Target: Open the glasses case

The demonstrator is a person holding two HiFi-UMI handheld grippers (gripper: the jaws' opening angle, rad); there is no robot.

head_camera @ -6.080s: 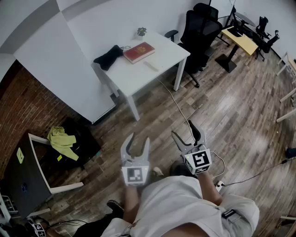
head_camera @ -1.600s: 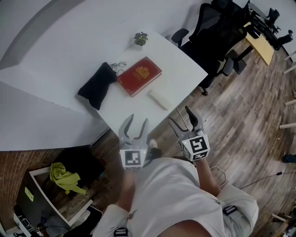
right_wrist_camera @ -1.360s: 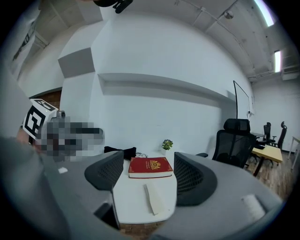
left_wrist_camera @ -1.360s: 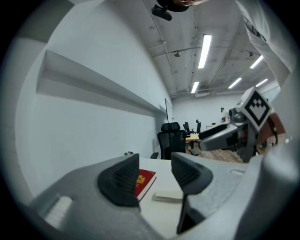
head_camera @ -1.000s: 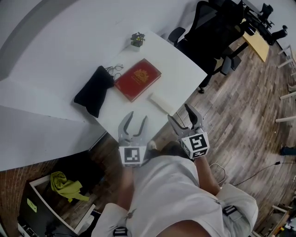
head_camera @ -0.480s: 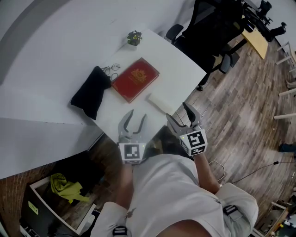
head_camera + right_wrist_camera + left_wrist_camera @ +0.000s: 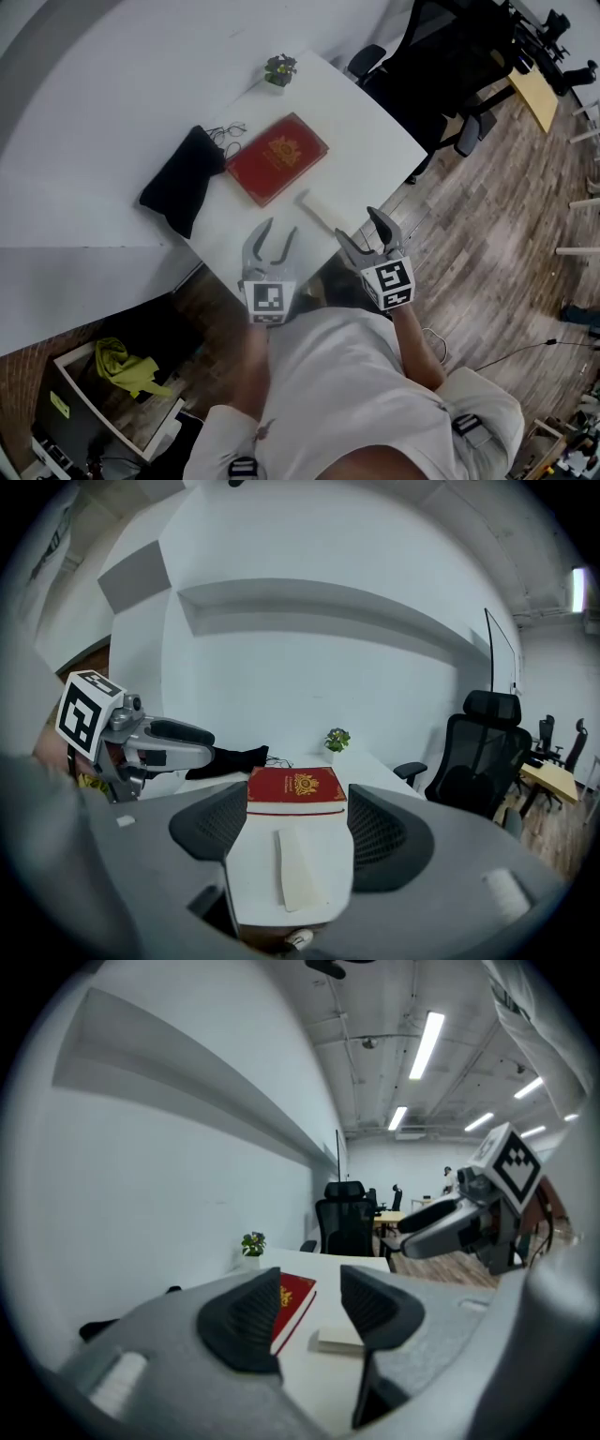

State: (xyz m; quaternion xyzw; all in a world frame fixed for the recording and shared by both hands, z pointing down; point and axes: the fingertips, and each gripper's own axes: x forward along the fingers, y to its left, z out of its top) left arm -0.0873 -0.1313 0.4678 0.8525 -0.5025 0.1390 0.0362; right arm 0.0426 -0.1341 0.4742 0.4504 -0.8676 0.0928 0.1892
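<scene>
Nearer the white case (image 7: 317,214) now, left claw (image 7: 278,227) and right claw (image 7: 359,225) gape wide, empty. Behind the case: red book (image 7: 277,158), black pouch (image 7: 175,180), plant (image 7: 279,68).

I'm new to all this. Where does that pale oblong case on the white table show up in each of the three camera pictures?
Head view: the glasses case lies near the picture's centre, just below and right of the red book.
Left gripper view: the glasses case sits low centre, right of the red book.
Right gripper view: the glasses case sits low centre, in front of the red book.
Shared landmark: the red book, beside the case in every view.
</scene>
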